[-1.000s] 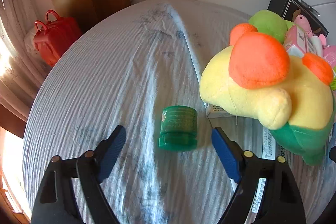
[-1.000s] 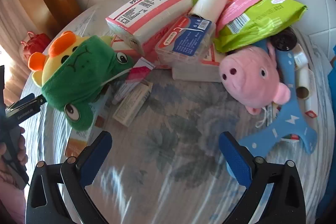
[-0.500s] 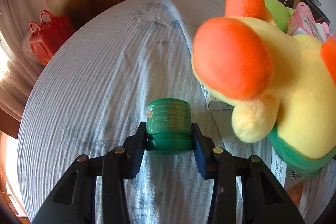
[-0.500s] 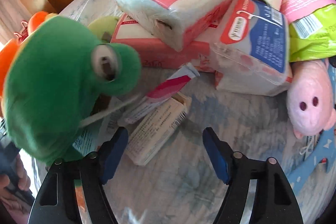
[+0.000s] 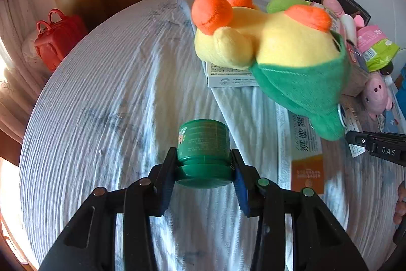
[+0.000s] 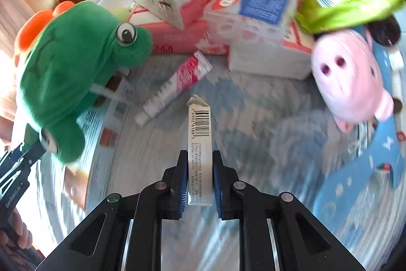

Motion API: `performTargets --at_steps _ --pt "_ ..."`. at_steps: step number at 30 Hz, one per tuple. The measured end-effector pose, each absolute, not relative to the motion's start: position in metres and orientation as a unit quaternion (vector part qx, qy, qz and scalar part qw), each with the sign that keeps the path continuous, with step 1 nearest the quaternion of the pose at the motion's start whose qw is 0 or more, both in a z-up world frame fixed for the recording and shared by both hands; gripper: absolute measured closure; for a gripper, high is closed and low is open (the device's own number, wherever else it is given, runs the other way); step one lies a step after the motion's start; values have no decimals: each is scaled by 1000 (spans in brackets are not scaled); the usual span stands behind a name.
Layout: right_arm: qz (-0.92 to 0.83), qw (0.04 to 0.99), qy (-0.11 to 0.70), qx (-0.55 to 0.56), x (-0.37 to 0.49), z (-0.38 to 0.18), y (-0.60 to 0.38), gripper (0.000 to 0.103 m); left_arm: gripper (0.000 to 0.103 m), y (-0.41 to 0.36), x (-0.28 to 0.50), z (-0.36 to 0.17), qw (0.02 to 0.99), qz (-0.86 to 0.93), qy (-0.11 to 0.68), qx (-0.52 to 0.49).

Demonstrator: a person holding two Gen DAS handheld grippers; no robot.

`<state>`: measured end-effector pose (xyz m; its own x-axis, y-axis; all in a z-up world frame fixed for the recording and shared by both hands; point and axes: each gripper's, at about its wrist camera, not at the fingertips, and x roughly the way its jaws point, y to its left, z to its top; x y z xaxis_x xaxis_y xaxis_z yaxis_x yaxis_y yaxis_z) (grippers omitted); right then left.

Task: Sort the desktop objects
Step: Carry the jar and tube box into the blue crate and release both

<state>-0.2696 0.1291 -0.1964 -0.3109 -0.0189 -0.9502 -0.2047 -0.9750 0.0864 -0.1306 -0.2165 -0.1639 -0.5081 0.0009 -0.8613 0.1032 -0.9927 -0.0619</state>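
Jar: green jar (image 5: 203, 144) lies on its side in the middle of the cloth-covered table (image 5: 101, 93), lid end toward the camera.
Left gripper (image 5: 203, 169): jaws about a third open and clamped on the jar, one pad on either side just above the lid. They have been closing over the last second.
Jar handling: rigid plastic and probably light. Smooth round wall could roll or slip, so the ridge beside the lid looks the safest place to hold.
Frog plush (image 5: 291, 62): soft green and yellow toy with orange feet, lying toward the table's far right, partly on a white carton (image 5: 228, 75).
Red case (image 5: 58, 40): sits off the table's far left edge.
Box: slim white box (image 6: 199, 144) with a barcode, held on edge in the middle of the table in the right wrist view.
Right gripper (image 6: 199, 179): jaws nearly shut and pinching the near end of the slim box across its narrow faces. They have just been closing.
Box handling: thin card, light, likely to crush, so a gentle squeeze near the end suits it.
Pink tube (image 6: 175, 85): lies just beyond the box, apart from it.
Pig plush (image 6: 347, 78): near the table's right edge.
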Motion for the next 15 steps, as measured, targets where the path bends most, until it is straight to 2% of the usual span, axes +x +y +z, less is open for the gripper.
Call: performTargets --at_steps 15 --pt "874 62 65 -478 -157 -89 124 85 63 -121 -60 -79 -63 -904 13 422"
